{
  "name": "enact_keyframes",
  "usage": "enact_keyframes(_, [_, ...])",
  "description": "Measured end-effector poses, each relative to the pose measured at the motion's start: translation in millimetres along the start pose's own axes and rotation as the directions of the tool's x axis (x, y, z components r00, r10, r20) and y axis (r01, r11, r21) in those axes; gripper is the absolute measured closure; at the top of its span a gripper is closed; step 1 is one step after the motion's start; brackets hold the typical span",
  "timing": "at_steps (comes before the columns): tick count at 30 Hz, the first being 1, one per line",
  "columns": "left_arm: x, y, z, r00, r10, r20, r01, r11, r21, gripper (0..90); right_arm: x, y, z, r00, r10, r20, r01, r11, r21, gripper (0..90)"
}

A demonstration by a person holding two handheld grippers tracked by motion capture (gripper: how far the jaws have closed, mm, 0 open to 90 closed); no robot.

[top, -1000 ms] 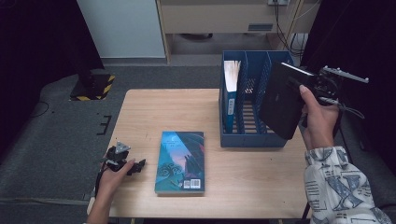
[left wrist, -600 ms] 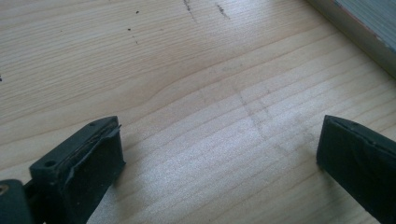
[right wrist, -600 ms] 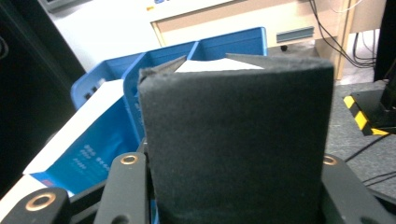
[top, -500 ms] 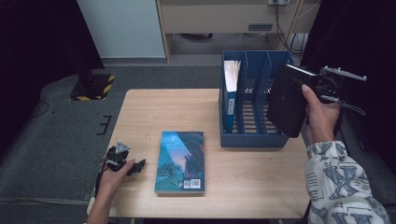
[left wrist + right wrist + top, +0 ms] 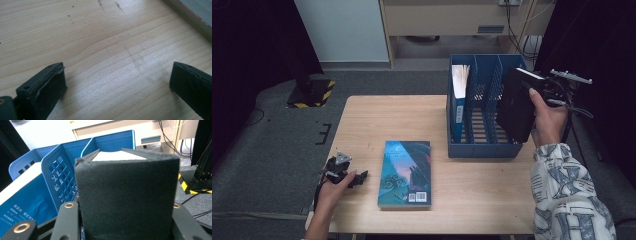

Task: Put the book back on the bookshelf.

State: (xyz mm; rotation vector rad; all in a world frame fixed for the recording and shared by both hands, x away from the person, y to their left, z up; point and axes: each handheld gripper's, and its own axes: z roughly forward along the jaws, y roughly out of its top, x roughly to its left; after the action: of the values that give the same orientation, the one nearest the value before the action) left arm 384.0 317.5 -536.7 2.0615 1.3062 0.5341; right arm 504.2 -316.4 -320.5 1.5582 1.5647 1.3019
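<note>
My right hand (image 5: pixel 548 117) is raised at the far right of the table, wrist bent, carrying my right gripper (image 5: pixel 539 90) level with the top of the blue perforated plastic file rack (image 5: pixel 484 148). Its jaws are clamped on the spine of a thick black cloth-covered book (image 5: pixel 515 102) – in the right gripper view the book (image 5: pixel 127 195) stands between them, white page block on top. The book hangs tilted over the rack's rightmost slot, its lower corner at about the rack's right wall; I cannot tell whether it touches.

My left hand (image 5: pixel 332 192) lies low at the near left, and the left gripper (image 5: pixel 346 172) rests just above the light wooden table (image 5: pixel 412 120), jaws wide apart over bare wood.

The rack has three slots: the leftmost holds an upright blue-spined book (image 5: pixel 458 100); the middle one shows bare slats.

A teal paperback with a barcode (image 5: pixel 406 172) lies flat near the front edge, just right of my left gripper – the table between it and the rack is open wood.
</note>
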Motion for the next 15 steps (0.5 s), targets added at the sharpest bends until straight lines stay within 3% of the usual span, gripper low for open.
enact_keyframes(15, [-0.1,0.0,-0.1,1.0,0.004,0.001,-0.004,1.0,0.0,0.0,3.5,-9.2,21.8,0.9997,-0.023,0.01,0.022,0.999,0.022,52.4])
